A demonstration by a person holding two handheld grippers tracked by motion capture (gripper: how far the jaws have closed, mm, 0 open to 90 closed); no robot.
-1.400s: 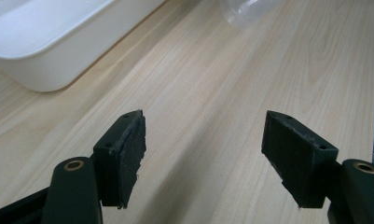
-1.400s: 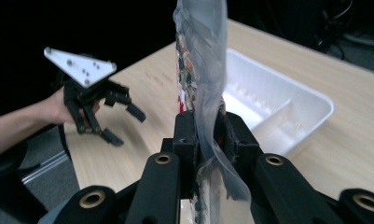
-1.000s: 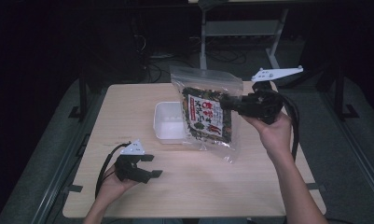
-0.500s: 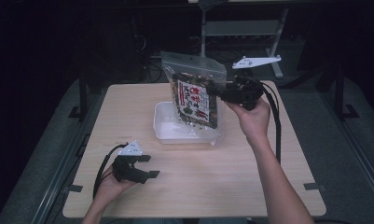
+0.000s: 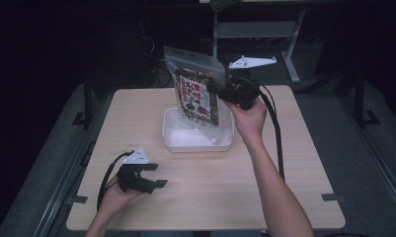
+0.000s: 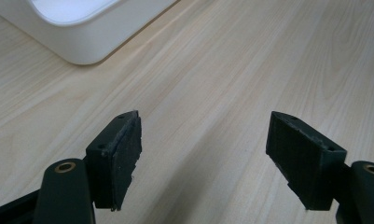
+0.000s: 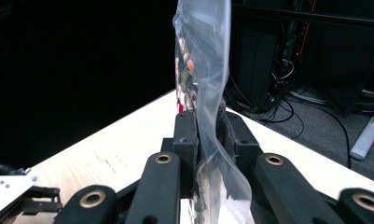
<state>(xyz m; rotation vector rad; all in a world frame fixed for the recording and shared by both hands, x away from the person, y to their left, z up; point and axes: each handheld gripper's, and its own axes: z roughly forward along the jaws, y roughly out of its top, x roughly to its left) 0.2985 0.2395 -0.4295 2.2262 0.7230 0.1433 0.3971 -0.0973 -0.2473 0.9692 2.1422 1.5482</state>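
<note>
A clear zip bag of snacks with a red and white label (image 5: 196, 91) hangs upright over the white tray (image 5: 172, 139). My right gripper (image 5: 220, 92) is shut on the bag's right edge, and in the right gripper view the plastic bag (image 7: 204, 70) is pinched between both pads. My left gripper (image 5: 159, 176) rests low over the table's front left, open, with nothing between its fingers (image 6: 119, 156). A corner of the white tray (image 6: 77, 28) lies beyond it.
The wooden table (image 5: 284, 163) has bare room at its right and front. Black cables trail from both grippers. A grey stand (image 5: 264, 29) and dark floor lie behind the table's far edge.
My right gripper has carried the bag leftwards, from the tray's right side to above the tray, and the bag now hangs more upright. The left gripper has stayed where it was.
</note>
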